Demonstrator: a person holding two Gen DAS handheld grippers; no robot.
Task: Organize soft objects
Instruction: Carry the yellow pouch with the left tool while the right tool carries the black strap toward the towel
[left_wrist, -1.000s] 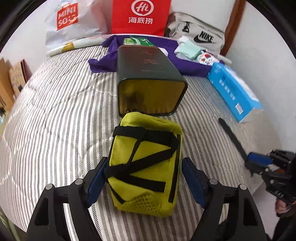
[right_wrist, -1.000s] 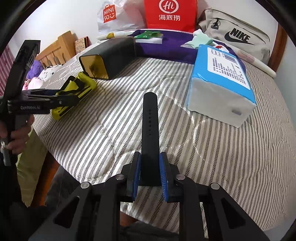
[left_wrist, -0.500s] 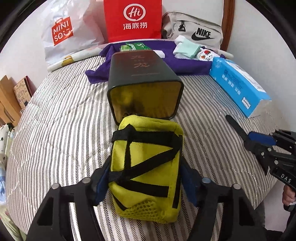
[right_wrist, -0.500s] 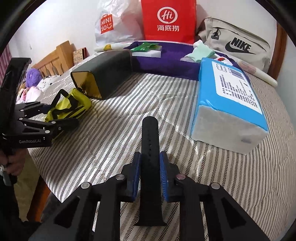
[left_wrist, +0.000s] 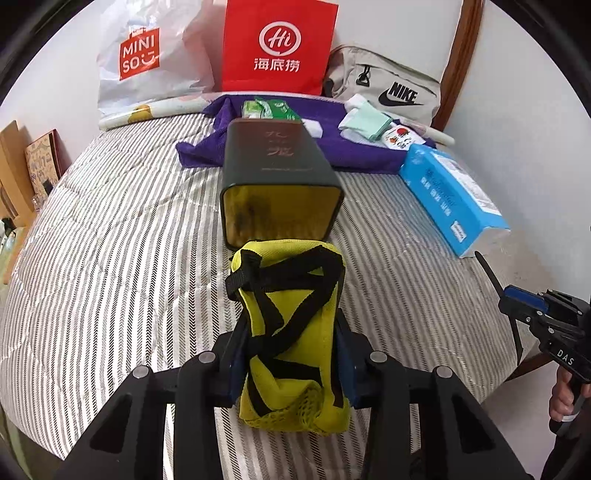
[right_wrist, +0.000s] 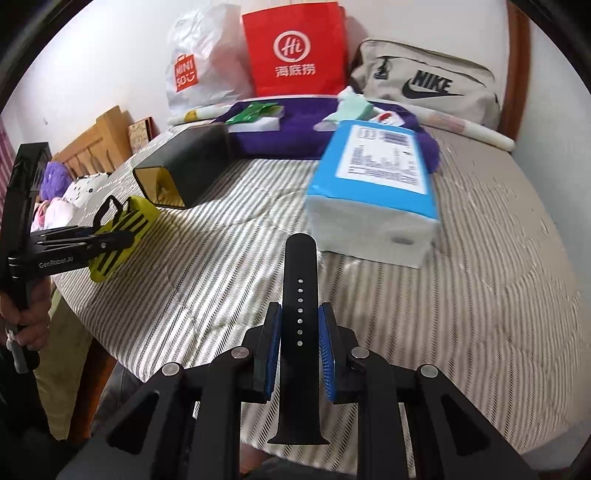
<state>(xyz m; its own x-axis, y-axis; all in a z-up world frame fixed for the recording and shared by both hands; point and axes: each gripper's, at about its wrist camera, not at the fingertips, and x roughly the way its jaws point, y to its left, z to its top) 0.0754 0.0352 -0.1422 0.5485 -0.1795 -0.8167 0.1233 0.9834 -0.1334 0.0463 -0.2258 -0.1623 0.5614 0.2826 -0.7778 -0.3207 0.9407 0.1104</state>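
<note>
My left gripper (left_wrist: 288, 365) is shut on a yellow pouch with black straps (left_wrist: 291, 325) and holds it just in front of the open gold mouth of a dark rectangular tin (left_wrist: 277, 184) lying on its side. The pouch also shows in the right wrist view (right_wrist: 122, 232), lifted off the bed. My right gripper (right_wrist: 300, 343) is shut on a black watch strap (right_wrist: 300, 295), held above the striped bed near the front edge. The right gripper shows at the right of the left wrist view (left_wrist: 524, 301).
A blue tissue pack (right_wrist: 373, 184) lies right of the tin. A purple cloth (left_wrist: 351, 147) at the back holds a green packet (left_wrist: 269, 109) and mint socks (left_wrist: 365, 123). A red bag (left_wrist: 277, 48), a white Miniso bag (left_wrist: 144, 62) and a Nike bag (left_wrist: 391, 92) lean on the wall.
My left gripper closed on the yellow pouch, squeezed it narrower and lifted it toward the tin's mouth. My right gripper rose slightly and moved forward with the strap.
</note>
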